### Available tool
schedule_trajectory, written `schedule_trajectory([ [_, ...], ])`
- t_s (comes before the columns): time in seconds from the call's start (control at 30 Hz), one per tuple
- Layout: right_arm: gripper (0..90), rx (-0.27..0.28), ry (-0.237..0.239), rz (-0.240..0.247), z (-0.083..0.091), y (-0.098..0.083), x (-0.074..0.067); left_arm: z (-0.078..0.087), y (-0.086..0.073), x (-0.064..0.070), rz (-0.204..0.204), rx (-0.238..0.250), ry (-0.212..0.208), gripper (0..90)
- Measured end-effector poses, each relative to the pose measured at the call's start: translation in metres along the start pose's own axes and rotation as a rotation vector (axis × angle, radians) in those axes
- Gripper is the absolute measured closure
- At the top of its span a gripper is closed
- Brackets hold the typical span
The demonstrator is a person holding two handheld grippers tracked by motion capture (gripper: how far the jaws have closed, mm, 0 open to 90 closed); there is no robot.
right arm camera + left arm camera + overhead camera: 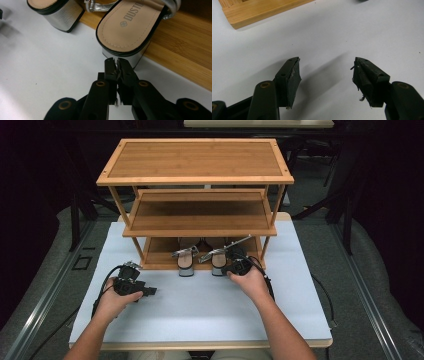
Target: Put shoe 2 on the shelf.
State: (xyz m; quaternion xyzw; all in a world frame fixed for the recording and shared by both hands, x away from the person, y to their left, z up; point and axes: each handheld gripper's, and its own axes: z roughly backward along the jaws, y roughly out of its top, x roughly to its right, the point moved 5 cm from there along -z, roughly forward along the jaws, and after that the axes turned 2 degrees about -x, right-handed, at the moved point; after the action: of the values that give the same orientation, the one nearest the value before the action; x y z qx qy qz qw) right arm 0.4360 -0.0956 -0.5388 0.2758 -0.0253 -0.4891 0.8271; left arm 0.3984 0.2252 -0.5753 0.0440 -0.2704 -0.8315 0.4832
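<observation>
rack: three-tier bamboo shoe rack point(196, 210) on white tabletop point(200, 305) | sandals: silver block-heel sandals, right one point(130, 27) and left one point(58, 15), heels overhanging bottom shelf | step: I should nudge squarely, low on the heel | right hand-held gripper point(116, 63): jaws together, at right heel, holding nothing | left hand-held gripper point(325, 75): jaws apart, empty, resting low

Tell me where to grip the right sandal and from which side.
Grip the right sandal at its silver block heel, coming in level from the table's near side. The heel sticks out past the shelf edge toward the right gripper, and its flat sides suit the jaws; the toe is tucked under the rack.
</observation>
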Motion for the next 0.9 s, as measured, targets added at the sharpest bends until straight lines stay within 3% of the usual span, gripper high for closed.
schedule_trajectory([
  [0.27,85.4,0.018,-0.043,-0.020,0.009,-0.008,0.010,-0.002,0.008,0.004,-0.002,0.006,0.012,42.0],
  [0.47,84.8,0.031,-0.049,-0.036,0.011,-0.009,0.017,-0.012,0.019,0.008,-0.016,-0.005,0.017,61.7],
  [0.73,84.8,0.052,-0.053,-0.036,0.005,-0.007,0.016,-0.020,0.039,0.014,-0.028,0.029,0.019,75.5],
  [0.9,84.9,0.058,-0.057,-0.046,0.000,-0.005,0.015,-0.023,0.054,0.024,-0.036,0.043,-0.008,84.9],
])
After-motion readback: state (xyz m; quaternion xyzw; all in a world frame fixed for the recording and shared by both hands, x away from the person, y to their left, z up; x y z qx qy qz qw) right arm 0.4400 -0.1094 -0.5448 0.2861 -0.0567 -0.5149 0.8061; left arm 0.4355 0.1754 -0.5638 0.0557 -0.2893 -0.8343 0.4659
